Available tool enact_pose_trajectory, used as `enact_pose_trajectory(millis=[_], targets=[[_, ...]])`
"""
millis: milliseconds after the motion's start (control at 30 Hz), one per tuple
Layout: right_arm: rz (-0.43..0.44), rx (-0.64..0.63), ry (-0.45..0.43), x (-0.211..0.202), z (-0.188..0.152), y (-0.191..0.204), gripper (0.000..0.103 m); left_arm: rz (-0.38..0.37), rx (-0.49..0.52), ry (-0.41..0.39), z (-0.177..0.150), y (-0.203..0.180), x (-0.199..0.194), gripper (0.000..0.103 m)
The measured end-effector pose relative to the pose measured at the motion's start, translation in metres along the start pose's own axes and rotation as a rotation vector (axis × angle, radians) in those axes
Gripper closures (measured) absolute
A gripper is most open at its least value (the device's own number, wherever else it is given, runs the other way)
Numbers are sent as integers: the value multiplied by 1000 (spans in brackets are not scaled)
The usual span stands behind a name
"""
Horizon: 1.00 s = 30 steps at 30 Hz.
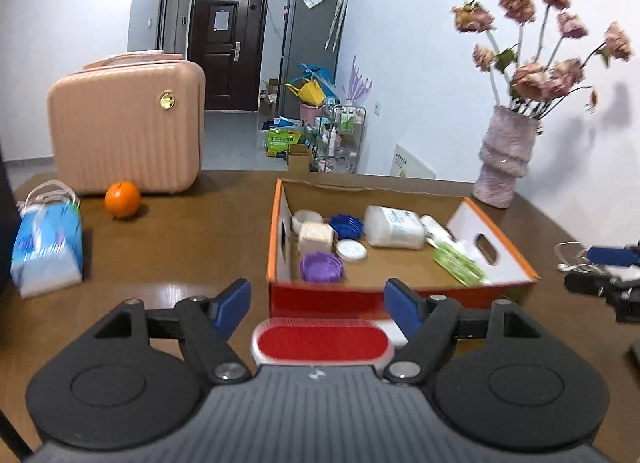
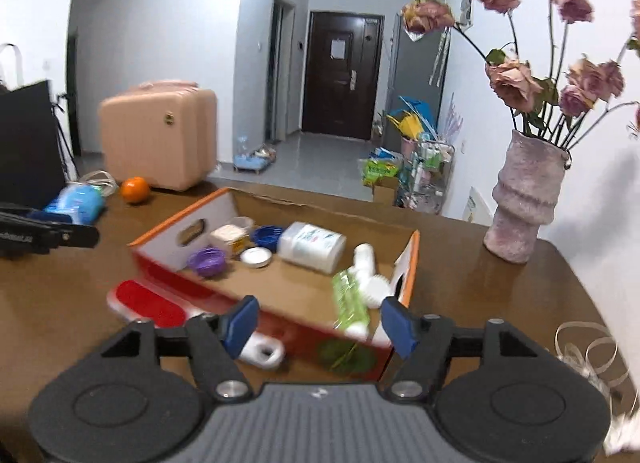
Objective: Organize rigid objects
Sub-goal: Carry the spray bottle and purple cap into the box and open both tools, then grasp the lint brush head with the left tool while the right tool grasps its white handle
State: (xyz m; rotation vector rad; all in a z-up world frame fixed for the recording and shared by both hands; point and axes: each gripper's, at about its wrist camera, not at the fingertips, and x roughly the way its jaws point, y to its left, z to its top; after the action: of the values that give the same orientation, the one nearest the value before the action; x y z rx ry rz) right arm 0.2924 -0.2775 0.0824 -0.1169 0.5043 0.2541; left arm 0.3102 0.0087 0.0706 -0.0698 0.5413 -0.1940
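Both the left gripper and the right gripper stand wide open, holding nothing. The brush lies outside the box, at its 6 o'clock. I judge the next step is to grasp it.

We can read no text anywhere. The printing on the white bottle in the cardboard box is too blurred, and so are the characters on the green packet on the floor.
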Motion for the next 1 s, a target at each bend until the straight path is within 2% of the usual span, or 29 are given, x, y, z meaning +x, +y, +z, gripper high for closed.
enact_pose_trajectory(millis=[67, 233, 333, 467, 700, 867, 1000], targets=[[14, 30, -26, -22, -19, 10, 32, -13, -5, -13, -16, -4, -21, 24], [40, 86, -9, -55, -68, 40, 32, -24, -35, -13, -59, -10, -64, 22], [61, 102, 4, -71, -100, 59, 32, -53, -42, 33, -88, -9, -79, 22], [26, 19, 42, -82, -129, 81, 32, -43, -19, 92, -112, -6, -86, 22], [35, -2, 45, -88, -136, 94, 32, -37, -40, 77, -117, 0, -92, 22], [26, 23, 44, -74, -134, 88, 34, -15, -71, 93, -112, 8, -75, 22], [20, 74, 42, -55, -126, 72, 43, -2, -99, 104, -100, 20, -52, 25]])
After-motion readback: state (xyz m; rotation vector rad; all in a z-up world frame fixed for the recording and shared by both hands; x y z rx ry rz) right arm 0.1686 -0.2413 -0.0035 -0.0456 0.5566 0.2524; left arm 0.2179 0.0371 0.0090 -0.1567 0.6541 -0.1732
